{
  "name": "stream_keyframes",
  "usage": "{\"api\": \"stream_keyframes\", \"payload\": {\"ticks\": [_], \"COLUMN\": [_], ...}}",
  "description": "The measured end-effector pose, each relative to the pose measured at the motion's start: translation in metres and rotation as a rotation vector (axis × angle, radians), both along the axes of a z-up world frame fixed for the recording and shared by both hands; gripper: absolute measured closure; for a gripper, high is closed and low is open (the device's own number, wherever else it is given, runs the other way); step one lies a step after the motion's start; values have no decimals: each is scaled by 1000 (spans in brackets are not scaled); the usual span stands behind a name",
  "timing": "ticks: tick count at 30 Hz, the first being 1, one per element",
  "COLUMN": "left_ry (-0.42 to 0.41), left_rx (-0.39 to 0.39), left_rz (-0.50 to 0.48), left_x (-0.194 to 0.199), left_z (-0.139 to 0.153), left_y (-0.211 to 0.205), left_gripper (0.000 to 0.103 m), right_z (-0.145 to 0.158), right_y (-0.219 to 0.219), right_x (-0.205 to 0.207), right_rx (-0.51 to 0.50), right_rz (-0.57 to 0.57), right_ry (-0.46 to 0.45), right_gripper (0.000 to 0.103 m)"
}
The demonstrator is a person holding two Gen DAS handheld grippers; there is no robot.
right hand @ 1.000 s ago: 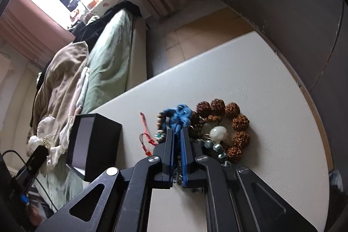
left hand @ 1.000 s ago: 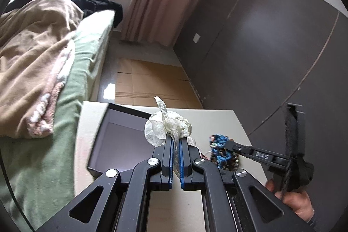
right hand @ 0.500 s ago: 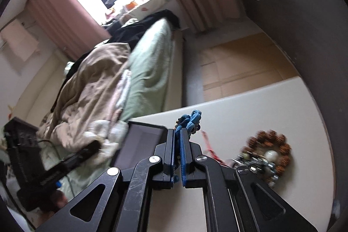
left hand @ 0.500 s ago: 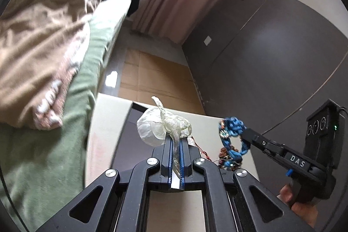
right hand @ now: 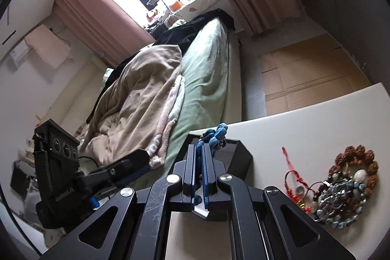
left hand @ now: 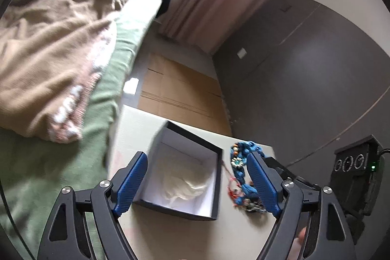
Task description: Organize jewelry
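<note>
Left wrist view: left gripper (left hand: 195, 183), jaws wide apart, nothing between them, held over a black box (left hand: 185, 172) with white lining. One white gauze pouch (left hand: 186, 183) lies inside the box, on its floor. The box sits on a pale table (left hand: 136, 123). Just right of the box: blue beaded bracelet (left hand: 240, 165), hanging, held up by the right gripper (left hand: 262, 158) that enters from the right; a red cord (left hand: 230, 183) trails beneath it.

Right wrist view: right gripper (right hand: 200, 150), jaws together, clamped on the blue beaded bracelet (right hand: 215, 134), whose knotted end stands above the fingertips. It is held at the black box (right hand: 240, 156); whether over the opening or beside the rim cannot be told. On the table (right hand: 304, 123), well right of the box: one red cord bracelet (right hand: 291, 168) and a heap of remaining jewelry (right hand: 346, 184), ringed by a brown seed-bead bracelet (right hand: 360, 155). The left gripper (right hand: 132, 166) shows at the left, before a bed (right hand: 207, 74) with a beige blanket (right hand: 139, 99).
</note>
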State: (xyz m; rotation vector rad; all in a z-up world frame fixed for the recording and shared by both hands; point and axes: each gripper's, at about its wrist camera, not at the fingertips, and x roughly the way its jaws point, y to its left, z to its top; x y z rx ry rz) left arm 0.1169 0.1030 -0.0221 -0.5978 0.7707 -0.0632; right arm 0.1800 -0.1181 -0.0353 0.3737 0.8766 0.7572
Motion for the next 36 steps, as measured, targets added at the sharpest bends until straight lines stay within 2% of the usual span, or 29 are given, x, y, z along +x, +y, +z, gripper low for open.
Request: {"api": "stream_keyframes", "payload": {"ticks": [3,5,7,9,10,11,12,14,16,21,30,36], "left_ry": [-5,-3,0,-3,-12,-19,-33,-52,-61,-61,-65,-61], "left_rx": [26,26,23,23,21,20,20,26,32,48,94,190], "left_rz": [29,47,61,82,89,93,102,112,102,60,-65,-102], "left_x": [-5,-7,-8,-8,-9,-10,-11,-12,-12,-8,-6,-13], "left_z": [3,3,2,2,3,3,5,7,9,9,5,6], "left_y": [6,11,15,18,19,20,20,19,15,-2,-56,-93], "left_gripper": [19,19,19,17,9,4,0,0,0,0,0,0], "right_z": [0,-3,-10,-15,-15,-15,-15,-11,-6,-2,9,9], "right_y": [7,21,33,34,30,25,20,7,-9,-50,-102,-133], "right_x": [-2,-1,0,0,0,-2,-1,-2,-3,-3,-10,-17], "right_rx": [37,18,-33,-65,-66,-58,-55,-50,-42,-31,-132,-176], "right_rz": [35,69,106,100,83,72,69,47,14,-73,-200,-282], "right_ry": [6,26,68,89,83,79,84,80,69,70,57,67], "right_gripper": [97,96,85,22,12,8,8,7,0,0,0,0]}}
